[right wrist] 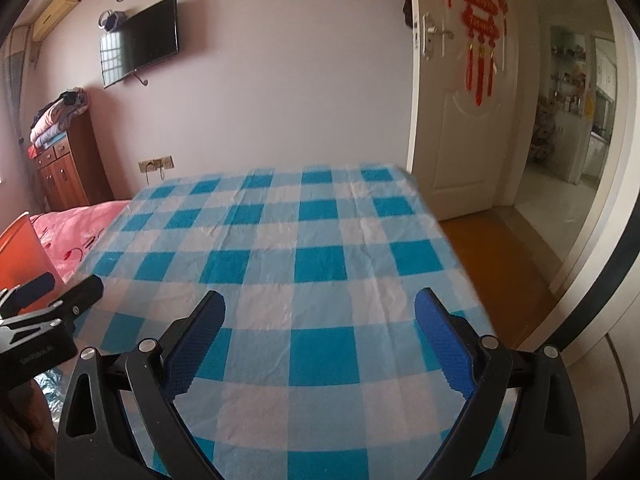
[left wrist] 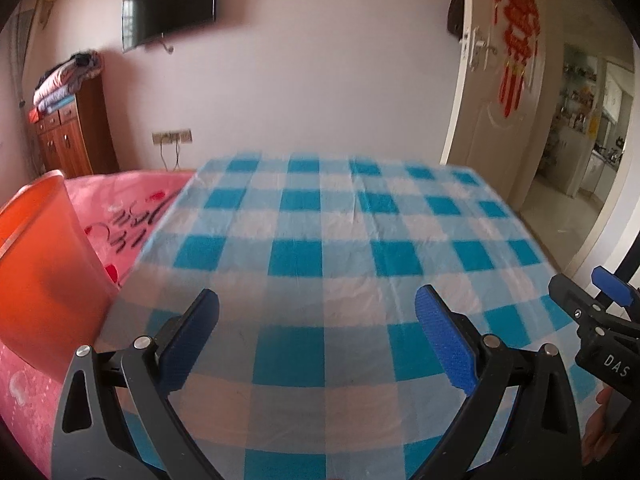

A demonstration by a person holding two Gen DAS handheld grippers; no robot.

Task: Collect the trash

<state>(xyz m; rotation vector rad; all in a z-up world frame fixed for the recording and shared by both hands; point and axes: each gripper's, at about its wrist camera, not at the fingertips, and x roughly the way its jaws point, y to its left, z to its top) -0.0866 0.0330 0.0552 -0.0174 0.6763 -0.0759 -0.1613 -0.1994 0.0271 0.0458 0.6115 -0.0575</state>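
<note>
Over the near edge of the blue-checked tablecloth [left wrist: 320,240], the left gripper [left wrist: 316,336] and right gripper [right wrist: 320,340] both stood spread wide, holding nothing. An orange bin [left wrist: 44,272] stood beside the cloth's left edge on pink bedding [left wrist: 120,208]; no trash could be made out.

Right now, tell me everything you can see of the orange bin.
The orange bin is smooth, slightly see-through plastic with a rounded rim and walls that flare upward. It stands upright at the far left, on or against the pink bedcover, beside the checked cloth's left edge. Only part shows; its inside is hidden. Neither hand-held gripper touches it.
</note>
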